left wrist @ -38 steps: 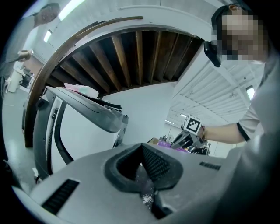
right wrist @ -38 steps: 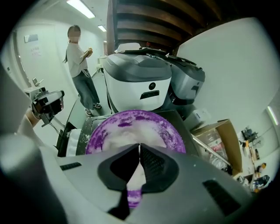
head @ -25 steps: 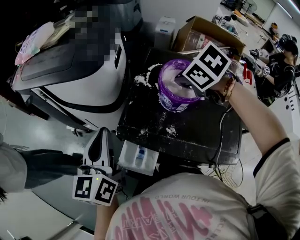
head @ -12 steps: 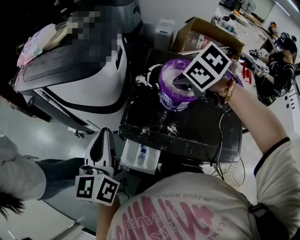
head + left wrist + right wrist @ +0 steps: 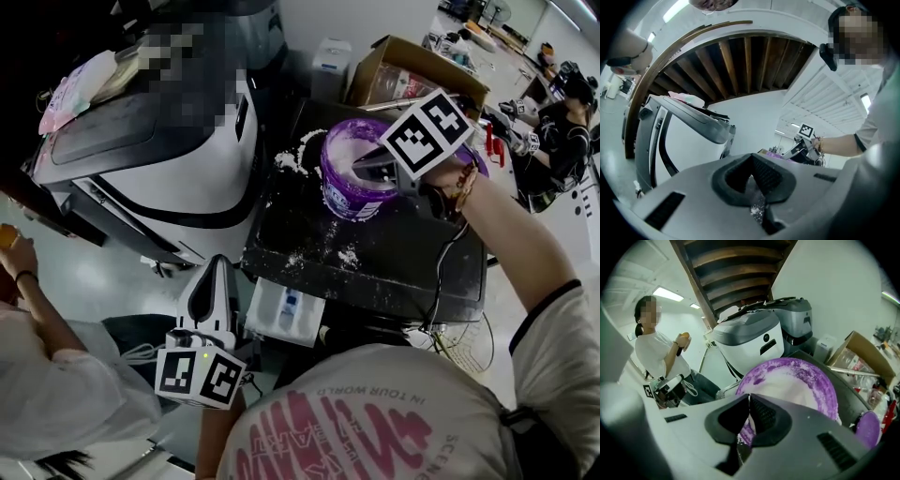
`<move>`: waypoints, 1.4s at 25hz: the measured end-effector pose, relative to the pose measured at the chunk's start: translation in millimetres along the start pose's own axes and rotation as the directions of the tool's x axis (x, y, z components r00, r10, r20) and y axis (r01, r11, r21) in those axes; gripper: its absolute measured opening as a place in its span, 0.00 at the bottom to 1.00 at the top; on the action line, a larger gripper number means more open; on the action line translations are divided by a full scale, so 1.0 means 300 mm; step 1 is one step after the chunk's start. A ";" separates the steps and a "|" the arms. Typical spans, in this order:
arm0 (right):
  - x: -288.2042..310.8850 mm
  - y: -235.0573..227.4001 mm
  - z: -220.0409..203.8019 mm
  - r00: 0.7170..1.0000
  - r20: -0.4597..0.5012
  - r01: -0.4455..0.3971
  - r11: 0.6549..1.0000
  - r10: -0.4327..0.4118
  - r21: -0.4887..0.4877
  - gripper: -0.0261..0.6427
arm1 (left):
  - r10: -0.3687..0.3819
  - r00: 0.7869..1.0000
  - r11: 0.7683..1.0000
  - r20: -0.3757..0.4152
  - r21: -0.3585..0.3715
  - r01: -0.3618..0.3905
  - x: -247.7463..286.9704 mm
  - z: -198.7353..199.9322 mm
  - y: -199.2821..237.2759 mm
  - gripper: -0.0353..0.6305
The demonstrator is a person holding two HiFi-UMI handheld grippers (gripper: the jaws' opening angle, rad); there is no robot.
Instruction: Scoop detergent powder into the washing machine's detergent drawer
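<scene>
The right gripper hangs over the open purple tub, tips just above the white powder that fills it. Its jaws are pressed together. I can make out no scoop between them, though the gap below the tips is dark and hard to read. The tub stands on a black surface with spilled powder lying beside it and more nearer the front edge. A purple lid lies at the right, cut off by the picture's rim.

The detergent drawer sticks out below the near edge of the surface, white with a blue patch inside. It is too small to tell what lies in it. The left gripper is just beside it, on its left, jaws together with white specks caught in the seam. The washing machine stands left of the surface, its top partly blurred over. A cardboard box sits behind the tub. Another person in a white shirt stands farther off.
</scene>
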State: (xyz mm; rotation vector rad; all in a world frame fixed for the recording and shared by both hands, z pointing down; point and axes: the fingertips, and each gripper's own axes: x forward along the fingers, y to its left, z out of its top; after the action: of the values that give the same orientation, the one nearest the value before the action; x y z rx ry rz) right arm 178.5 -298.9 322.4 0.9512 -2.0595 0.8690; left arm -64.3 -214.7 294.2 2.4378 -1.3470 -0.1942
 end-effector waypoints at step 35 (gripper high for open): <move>-0.063 -0.029 -0.002 0.980 0.199 -0.070 0.966 0.019 0.251 0.05 | -0.048 0.999 0.999 -0.019 0.009 0.049 0.018 -0.007 -0.044 0.06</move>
State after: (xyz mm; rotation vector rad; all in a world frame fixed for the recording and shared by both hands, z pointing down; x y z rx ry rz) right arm 195.0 -296.2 310.1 1.1730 -2.1752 1.1265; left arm -50.3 -212.4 291.5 2.4751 -1.2841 -0.1767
